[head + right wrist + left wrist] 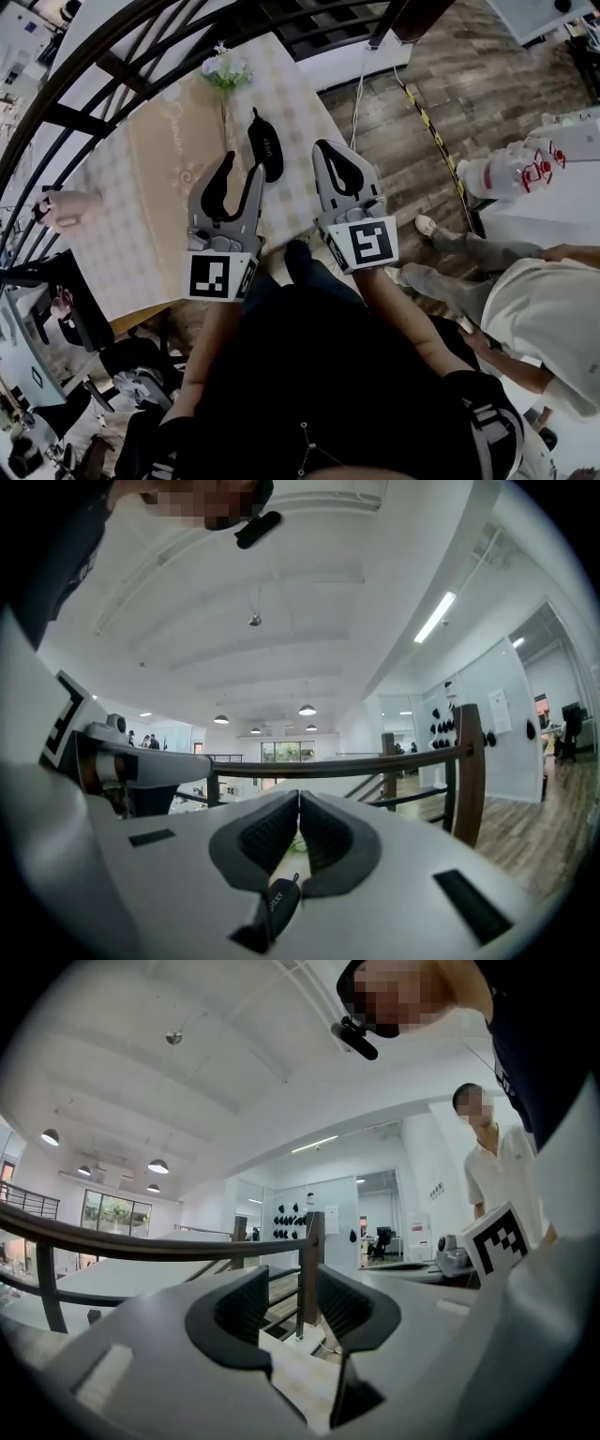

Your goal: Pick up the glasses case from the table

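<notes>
The black glasses case [265,150] lies on the cloth-covered table [150,159], near its right edge. In the head view it sits between my two grippers, just ahead of their tips. My left gripper [243,165] hovers at the case's near left end, its jaws open with nothing between them. The left gripper view shows only tablecloth through the gap of the left gripper [292,1309]. My right gripper [323,150] is to the right of the case, over the table's edge, and is shut with nothing in it. Below the right gripper [299,803], the case [279,904] shows in the right gripper view.
A small vase of flowers [226,73] stands at the far end of the table. A dark curved railing [112,66] runs along the table's left and far sides. A person in a white shirt [544,309] sits to the right, on the wooden floor.
</notes>
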A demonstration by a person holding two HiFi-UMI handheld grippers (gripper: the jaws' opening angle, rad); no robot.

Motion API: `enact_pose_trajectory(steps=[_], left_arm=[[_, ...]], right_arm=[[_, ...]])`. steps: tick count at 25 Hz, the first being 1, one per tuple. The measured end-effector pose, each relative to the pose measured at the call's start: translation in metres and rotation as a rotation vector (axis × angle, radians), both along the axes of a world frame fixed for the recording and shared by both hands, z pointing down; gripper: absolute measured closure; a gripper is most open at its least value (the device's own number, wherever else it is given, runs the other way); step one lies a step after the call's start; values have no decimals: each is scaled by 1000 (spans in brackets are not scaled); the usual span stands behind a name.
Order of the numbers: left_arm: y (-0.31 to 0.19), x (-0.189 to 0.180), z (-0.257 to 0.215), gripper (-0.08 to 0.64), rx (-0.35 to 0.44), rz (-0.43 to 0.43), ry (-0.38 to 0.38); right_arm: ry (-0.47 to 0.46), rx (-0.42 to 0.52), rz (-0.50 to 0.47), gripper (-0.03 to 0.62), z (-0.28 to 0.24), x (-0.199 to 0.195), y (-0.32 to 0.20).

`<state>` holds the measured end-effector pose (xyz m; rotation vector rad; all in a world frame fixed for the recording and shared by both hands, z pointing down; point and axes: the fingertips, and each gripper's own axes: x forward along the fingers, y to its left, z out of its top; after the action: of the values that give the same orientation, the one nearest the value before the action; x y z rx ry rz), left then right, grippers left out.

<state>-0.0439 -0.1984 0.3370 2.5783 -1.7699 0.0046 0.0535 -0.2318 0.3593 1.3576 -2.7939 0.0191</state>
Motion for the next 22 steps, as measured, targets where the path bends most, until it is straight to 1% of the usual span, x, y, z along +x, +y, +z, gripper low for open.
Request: enact_pose_trajectory(steps=[8, 11, 14, 17, 22], left_arm=[[-8, -4, 25, 417, -71, 7, 20], [-16, -6, 37, 417, -99, 24, 20], [-24, -4, 50, 417, -134, 54, 2], [-32, -2, 64, 417, -175, 80, -20], [-45, -1, 91, 403, -258, 109, -16]], right_arm=[[11, -25, 8, 580, 17, -9, -2], [20, -67, 43, 580, 23, -11, -3], [38, -101, 86, 580, 25, -8, -6], [51, -98, 103, 580, 28, -7, -11], [57, -81, 107, 580, 38, -13, -17]])
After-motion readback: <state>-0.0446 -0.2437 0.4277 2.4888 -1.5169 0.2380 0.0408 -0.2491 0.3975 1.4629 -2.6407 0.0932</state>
